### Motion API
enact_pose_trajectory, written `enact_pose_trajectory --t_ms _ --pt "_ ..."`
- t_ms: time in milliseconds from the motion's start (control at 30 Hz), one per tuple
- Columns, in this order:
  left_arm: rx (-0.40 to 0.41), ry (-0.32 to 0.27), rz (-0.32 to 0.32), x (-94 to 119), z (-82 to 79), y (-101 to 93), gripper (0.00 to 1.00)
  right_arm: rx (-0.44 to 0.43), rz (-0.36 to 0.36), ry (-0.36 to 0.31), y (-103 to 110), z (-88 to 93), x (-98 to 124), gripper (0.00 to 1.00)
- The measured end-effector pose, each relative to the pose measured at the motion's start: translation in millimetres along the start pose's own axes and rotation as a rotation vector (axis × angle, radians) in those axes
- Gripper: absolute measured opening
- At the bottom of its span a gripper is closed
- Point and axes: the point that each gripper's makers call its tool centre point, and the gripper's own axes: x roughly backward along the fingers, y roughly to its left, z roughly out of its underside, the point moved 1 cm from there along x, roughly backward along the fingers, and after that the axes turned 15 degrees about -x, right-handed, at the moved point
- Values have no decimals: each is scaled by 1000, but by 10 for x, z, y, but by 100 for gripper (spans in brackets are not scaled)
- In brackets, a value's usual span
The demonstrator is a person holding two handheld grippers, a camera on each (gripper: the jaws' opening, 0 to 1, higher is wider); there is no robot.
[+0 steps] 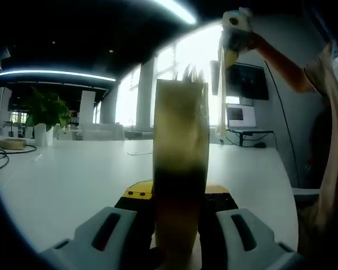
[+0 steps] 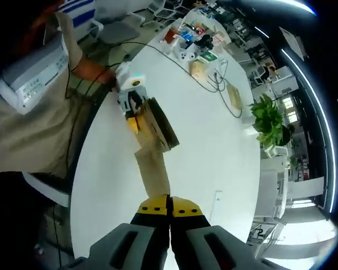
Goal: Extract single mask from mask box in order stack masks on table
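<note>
I steady the mask box [image 1: 180, 169] on the white tabletop [image 1: 67, 180] with my left claw [image 1: 177, 236], its jaws clamped on the box's sides so it cannot lift. My right claw [image 2: 170, 216], raised high above the box, has its jaws pinched together on one mask [image 2: 153, 169], which hangs stretched between claw and box opening. I judge the mask is partly drawn out, not free. A potted plant [image 2: 268, 121] stands well beyond the box.
</note>
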Motion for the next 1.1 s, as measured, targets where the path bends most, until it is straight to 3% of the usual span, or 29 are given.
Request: enact_pose_trajectory --t_ms 500,833,1100 --pt "1 0 0 5 4 5 19 -107 21 68 -39 462 -277 0" --pt "1 0 1 10 4 4 19 -162 82 111 -244 733 -456 0" --pt "-2 2 0 10 6 4 19 -237 172 159 -551 1008 -682 0"
